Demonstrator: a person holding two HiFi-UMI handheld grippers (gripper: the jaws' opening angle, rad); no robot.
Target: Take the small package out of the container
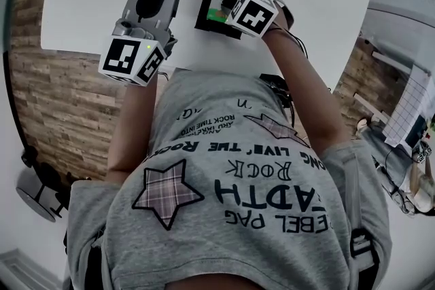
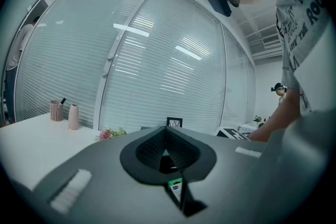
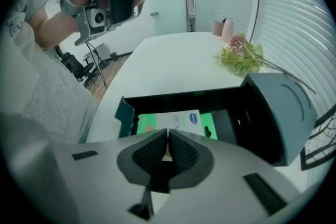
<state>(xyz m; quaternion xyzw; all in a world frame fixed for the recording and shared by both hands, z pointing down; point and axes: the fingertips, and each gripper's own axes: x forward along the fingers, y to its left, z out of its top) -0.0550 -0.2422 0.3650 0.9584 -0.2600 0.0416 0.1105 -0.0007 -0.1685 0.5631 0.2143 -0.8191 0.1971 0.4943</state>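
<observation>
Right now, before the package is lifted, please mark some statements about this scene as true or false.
1. The small package lies inside the dark container. True.
2. The left gripper has its jaws wide apart. False: its jaws are together, with nothing held between them.
3. A flower sprig lies on the white table next to the container. True.
4. The left gripper reaches into the container. False: it is held over the table, apart from the container.
5. The right gripper points at the container, its jaws together close to the package's near edge. True.
</observation>
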